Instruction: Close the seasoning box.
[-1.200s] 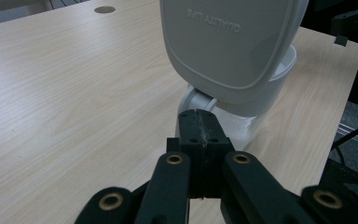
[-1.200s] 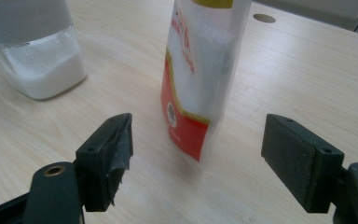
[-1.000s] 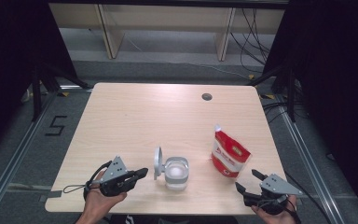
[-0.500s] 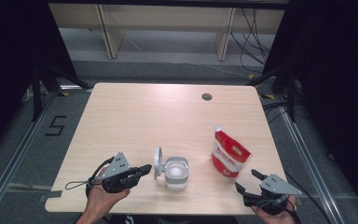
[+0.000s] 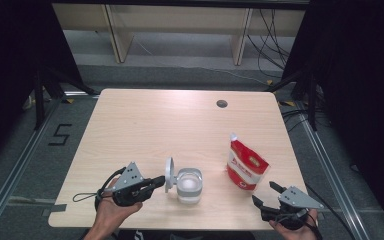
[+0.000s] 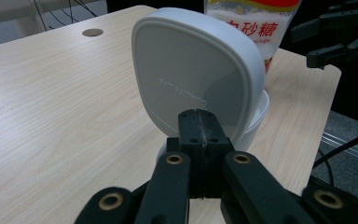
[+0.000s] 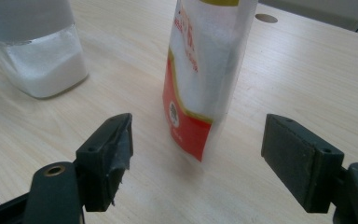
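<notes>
A clear jar (image 5: 189, 185) holding white powder stands near the table's front edge, its white hinged lid (image 5: 169, 174) flipped up on the left side. My left gripper (image 5: 158, 182) is shut, its tips right at the raised lid (image 6: 198, 74). A red and white sugar pouch (image 5: 246, 165) stands upright to the right of the jar. My right gripper (image 5: 266, 195) is open just in front of the pouch (image 7: 204, 70), nothing between its jaws. The jar (image 7: 32, 51) appears at the upper left of the right gripper view.
The wooden table (image 5: 150, 130) has a round cable hole (image 5: 222, 104) near its far edge. A shelf unit stands on the floor behind the table. The right gripper (image 6: 340, 42) also appears at the far right of the left gripper view.
My left gripper has crept right toward the jar's raised lid until its tips reach it. The right gripper, jar and pouch have stayed put.
</notes>
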`<state>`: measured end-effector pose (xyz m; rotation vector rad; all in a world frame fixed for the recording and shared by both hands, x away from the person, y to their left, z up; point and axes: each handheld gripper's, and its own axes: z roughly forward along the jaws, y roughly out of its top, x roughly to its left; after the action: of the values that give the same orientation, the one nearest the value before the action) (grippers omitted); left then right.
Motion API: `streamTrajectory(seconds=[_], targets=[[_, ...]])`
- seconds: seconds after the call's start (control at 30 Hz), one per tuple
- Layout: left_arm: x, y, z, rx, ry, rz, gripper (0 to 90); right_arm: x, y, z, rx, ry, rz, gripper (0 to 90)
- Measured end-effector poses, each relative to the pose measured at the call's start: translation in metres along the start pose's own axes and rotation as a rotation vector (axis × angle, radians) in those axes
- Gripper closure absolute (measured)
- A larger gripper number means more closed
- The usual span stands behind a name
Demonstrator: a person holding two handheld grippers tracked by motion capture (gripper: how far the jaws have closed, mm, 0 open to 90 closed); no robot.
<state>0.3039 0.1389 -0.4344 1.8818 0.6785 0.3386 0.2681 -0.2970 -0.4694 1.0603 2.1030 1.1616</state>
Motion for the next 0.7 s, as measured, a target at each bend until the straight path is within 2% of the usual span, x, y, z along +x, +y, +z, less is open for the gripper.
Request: streamTrajectory(seconds=[0.03,0.1,0.27,0.43,0.6,0.67,0.7], targets=[[0.0002,0.0004,0.0003,0.001,-0.003,0.009,89.5,0.0,0.0001,-0.0002,-0.001,0.001,0.0,25.9],[-0.0021,0.0002,0.0012,0.0,0.001,-0.013,89.5,-0.0001,0.0001,0.0002,-0.006,0.003,0.002,25.8],[-0.0032,0.0008,0.0016,0.001,0.004,-0.017,89.5,0.0,0.0001,0.0006,-0.003,-0.002,-0.004,25.8],[-0.0021,0.0022,0.0019,0.003,-0.002,0.015,89.4,-0.0001,0.0,0.0006,-0.001,-0.001,-0.003,25.9],[-0.0022,0.0023,0.0019,0.003,-0.001,0.016,89.4,0.0005,0.0002,0.0009,-0.007,0.01,0.002,25.9],[-0.0043,0.002,0.0032,-0.004,0.0,-0.014,89.4,0.0003,0.0002,0.0002,-0.001,0.001,0.0,25.8],[-0.0035,0.003,0.0027,0.004,-0.001,0.008,89.4,0.0,0.0001,0.0005,-0.003,-0.001,-0.004,25.8]])
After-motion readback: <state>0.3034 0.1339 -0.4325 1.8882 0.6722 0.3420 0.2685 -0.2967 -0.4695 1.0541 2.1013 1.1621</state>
